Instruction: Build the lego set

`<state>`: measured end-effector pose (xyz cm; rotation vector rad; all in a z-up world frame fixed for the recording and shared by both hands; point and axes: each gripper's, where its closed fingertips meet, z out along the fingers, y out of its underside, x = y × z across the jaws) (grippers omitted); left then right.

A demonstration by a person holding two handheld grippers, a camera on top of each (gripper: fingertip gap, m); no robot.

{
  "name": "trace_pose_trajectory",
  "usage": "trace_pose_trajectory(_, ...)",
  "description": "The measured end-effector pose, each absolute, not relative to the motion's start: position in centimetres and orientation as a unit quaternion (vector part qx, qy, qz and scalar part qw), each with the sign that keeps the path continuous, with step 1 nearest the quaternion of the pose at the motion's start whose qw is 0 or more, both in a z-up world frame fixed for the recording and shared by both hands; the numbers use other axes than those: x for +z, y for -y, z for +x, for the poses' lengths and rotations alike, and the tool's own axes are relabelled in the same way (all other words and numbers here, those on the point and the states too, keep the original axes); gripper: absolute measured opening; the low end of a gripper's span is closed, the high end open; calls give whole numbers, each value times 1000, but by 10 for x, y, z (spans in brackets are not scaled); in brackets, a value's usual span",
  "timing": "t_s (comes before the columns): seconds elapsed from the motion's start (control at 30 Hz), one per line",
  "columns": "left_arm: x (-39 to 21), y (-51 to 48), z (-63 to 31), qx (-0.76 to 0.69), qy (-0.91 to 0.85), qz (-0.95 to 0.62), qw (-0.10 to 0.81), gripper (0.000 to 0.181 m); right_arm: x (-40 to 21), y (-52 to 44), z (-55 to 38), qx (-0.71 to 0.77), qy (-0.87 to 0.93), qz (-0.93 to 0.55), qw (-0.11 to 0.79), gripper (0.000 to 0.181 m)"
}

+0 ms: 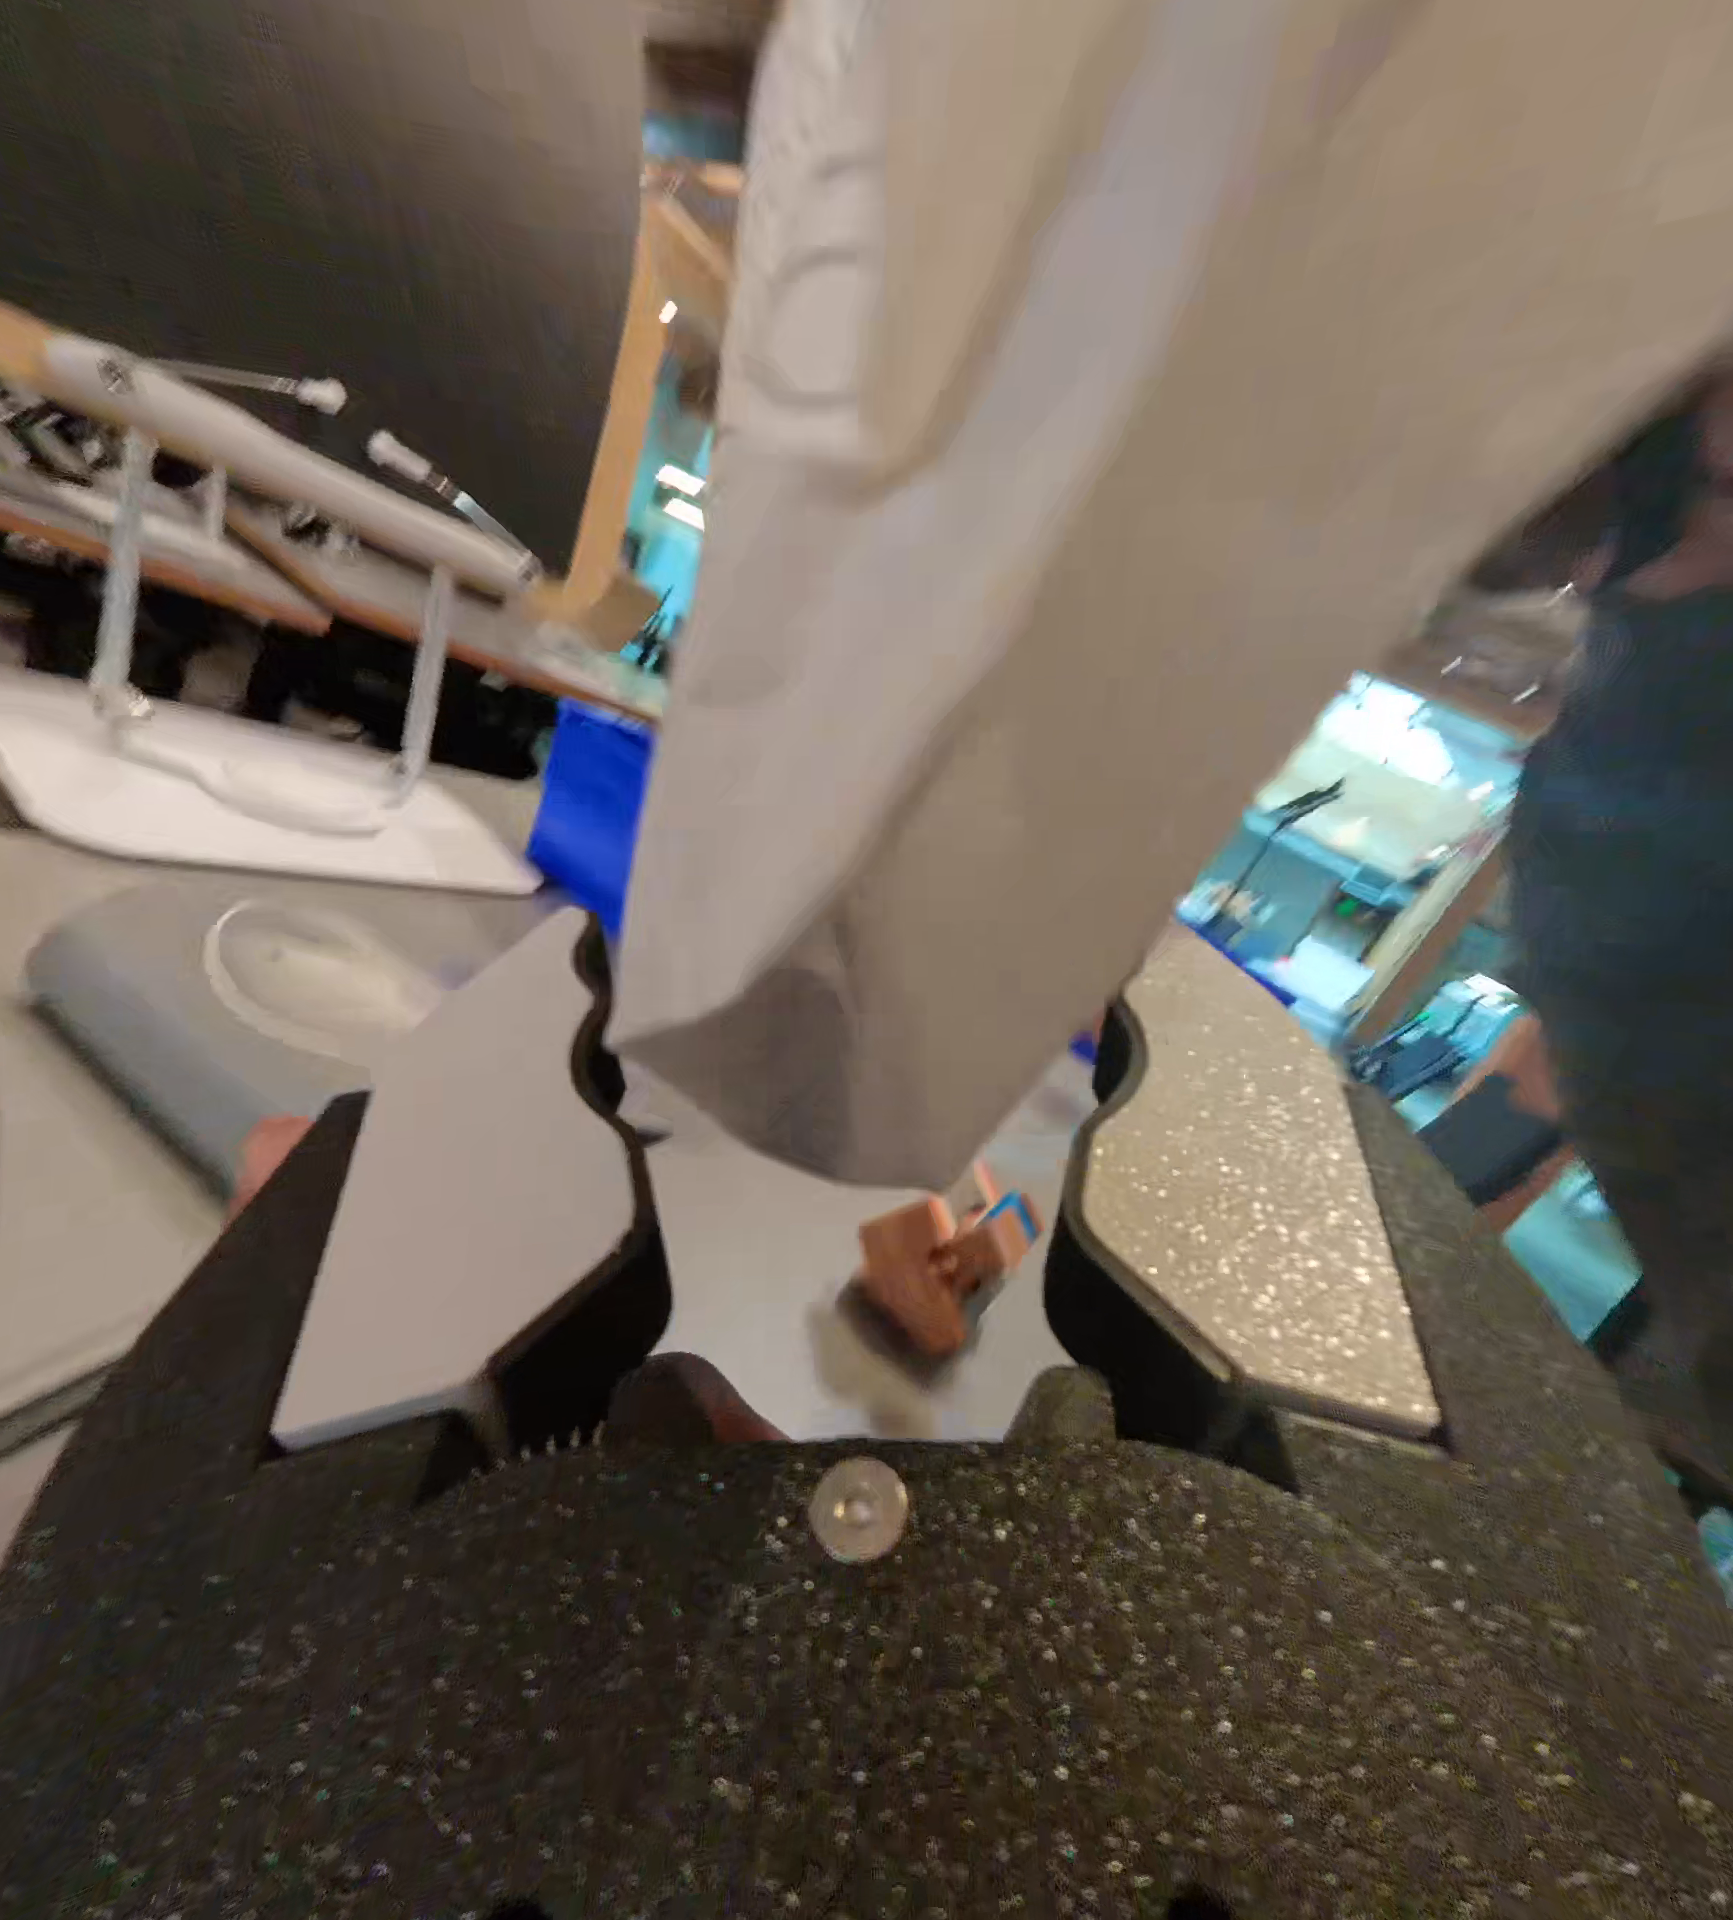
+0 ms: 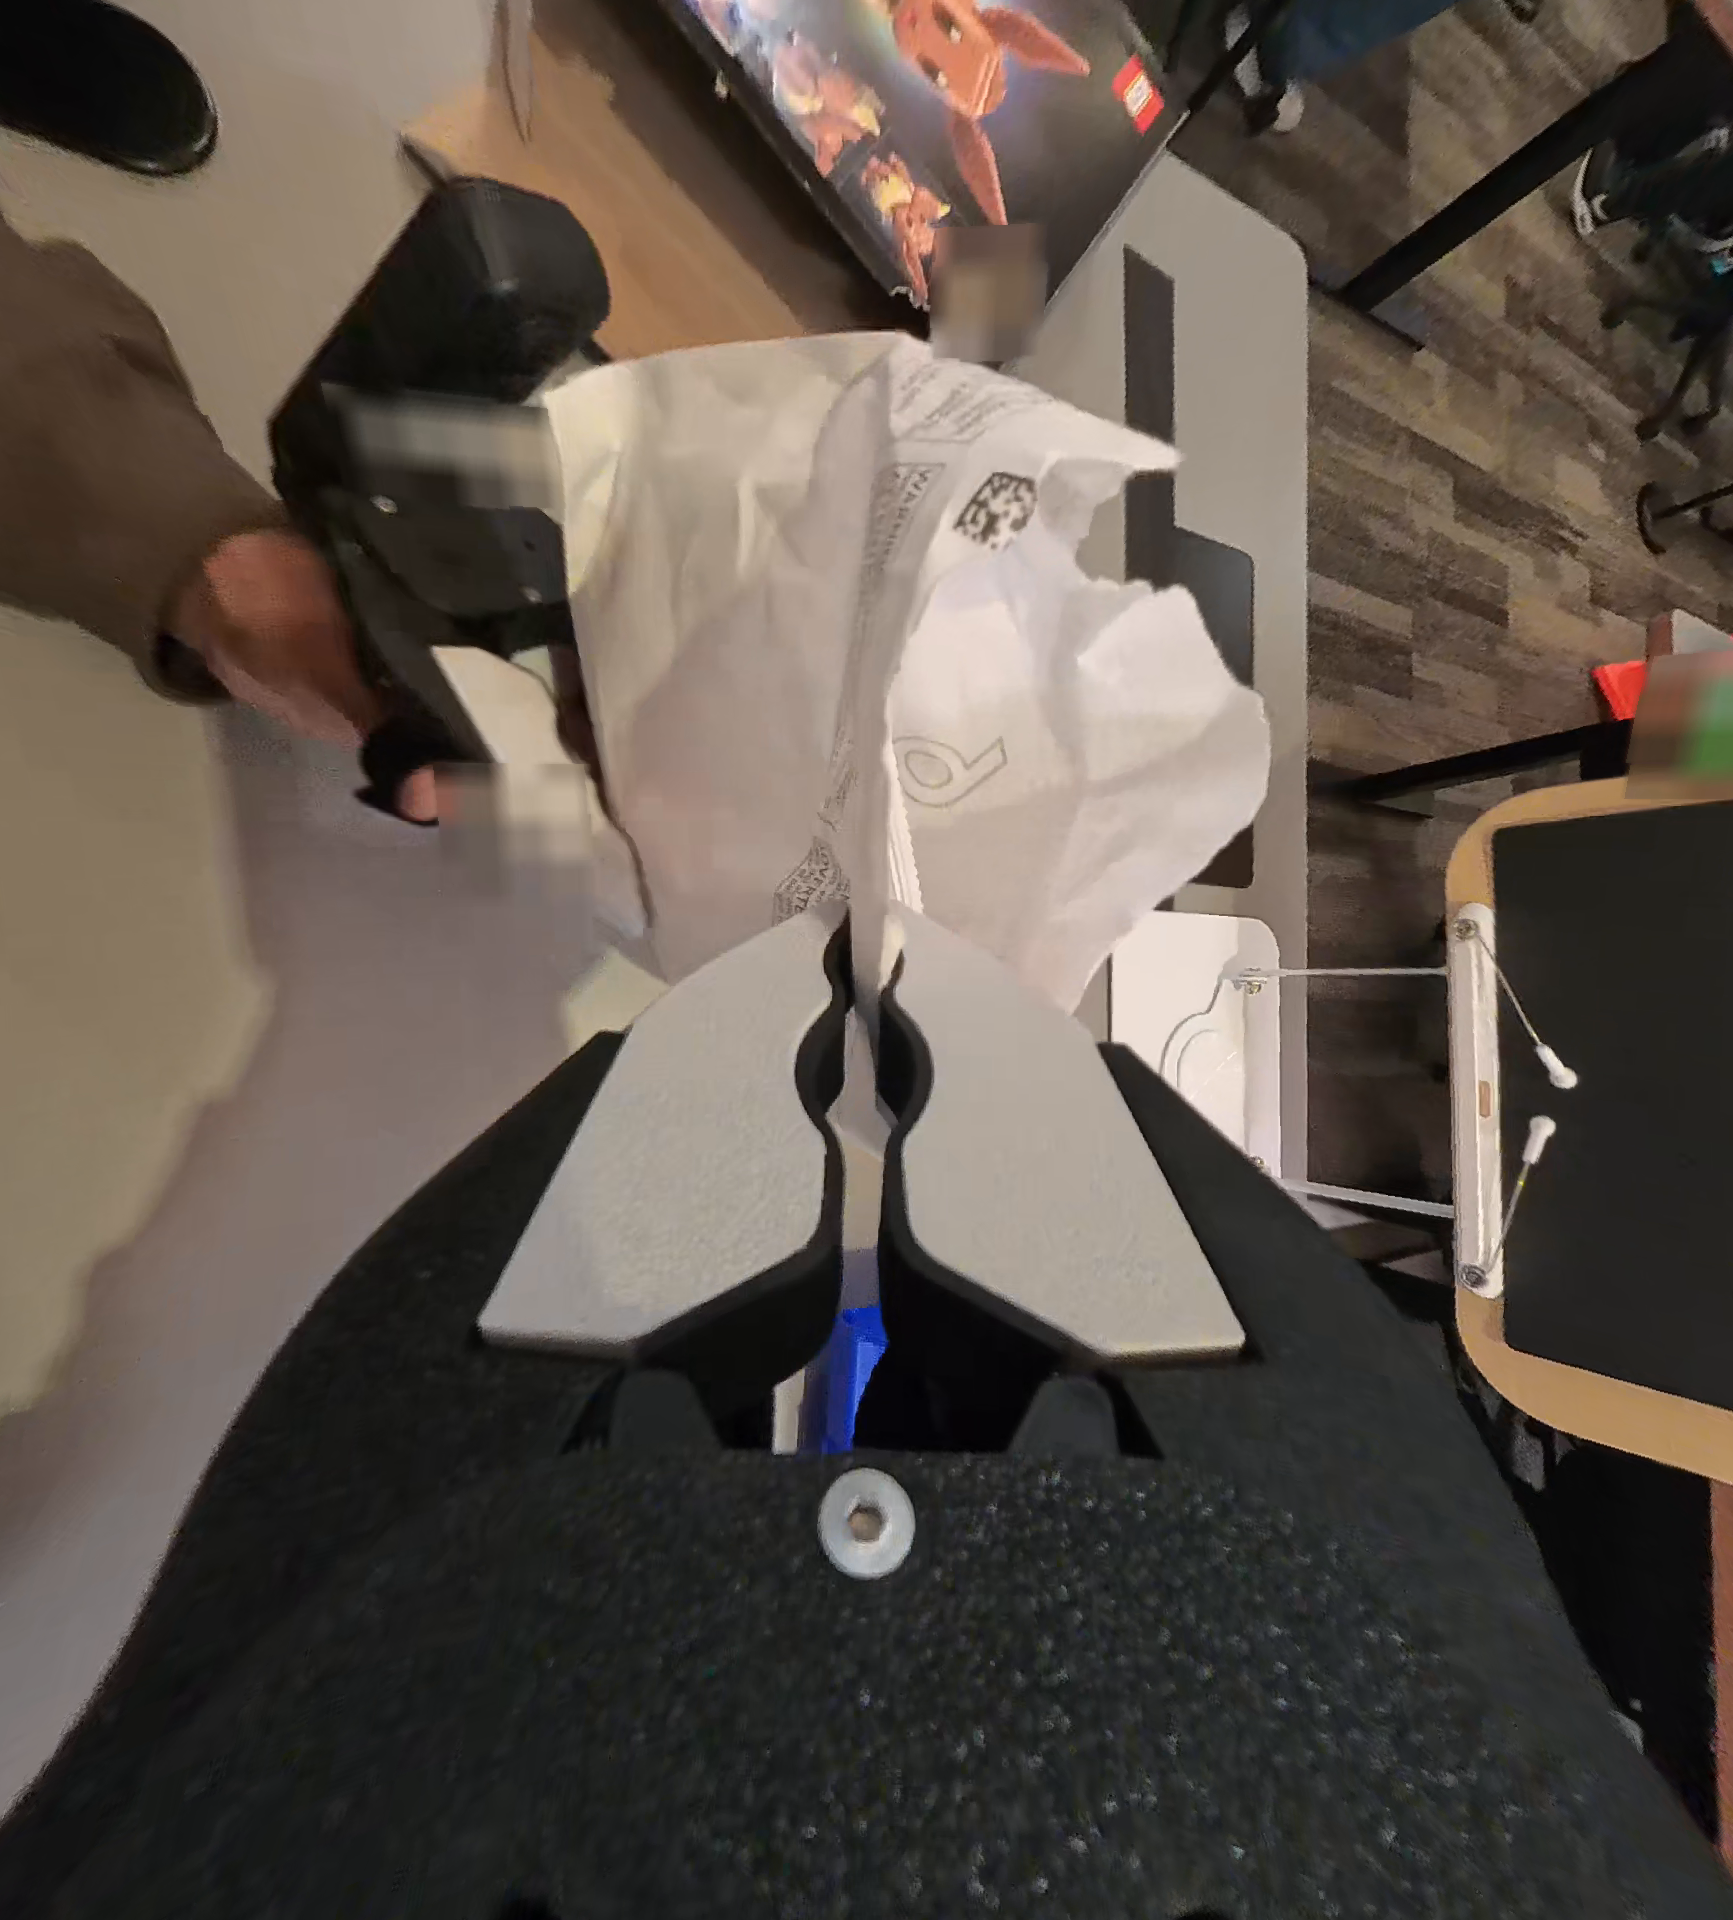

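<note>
Our right tongs point(image 2: 867, 977) pinch the white paper bag point(image 2: 841, 644) by its edge, holding it above the bench point(image 1: 41, 1195), while our left tongs point(image 1: 857, 1101) gape apart right under the bag, brown bricks point(image 1: 929, 1283) just below.

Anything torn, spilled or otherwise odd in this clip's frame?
Yes. The white paper bag is crumpled, with a ragged open edge, and hangs pinched in the right gripper. Below it, brown bricks lie loose on the table. The left gripper is open.
</note>
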<state>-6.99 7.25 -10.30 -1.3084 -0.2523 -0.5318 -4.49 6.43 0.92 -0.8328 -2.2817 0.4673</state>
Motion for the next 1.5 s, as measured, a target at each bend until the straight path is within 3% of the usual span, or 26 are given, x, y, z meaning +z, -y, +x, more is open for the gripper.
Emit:
trace_pose_trajectory(0.17,-83,-88,-65,-274,85,-548,786,59,20,-82,-37,202,852,-331,353,0)
trace_pose_trajectory(0.3,-79,-106,-61,-270,64,-545,791,53,23,-104,-31,219,832,-346,374,1)
trace_pose_trajectory(0.6,-87,-179,-73,-243,54,-602,759,48,32,-202,15,271,724,-448,450,31)
trace_pose_trajectory(0.97,-99,-311,-78,-49,-169,-744,645,46,-124,-242,86,318,630,-536,463,26)
trace_pose_trajectory(1.37,-99,-414,-79,187,-409,-752,483,40,-170,-231,90,327,635,-521,467,21)
trace_pose_trajectory(1.5,-111,-436,-88,266,-495,-736,377,39,-179,-225,87,298,659,-501,475,21)
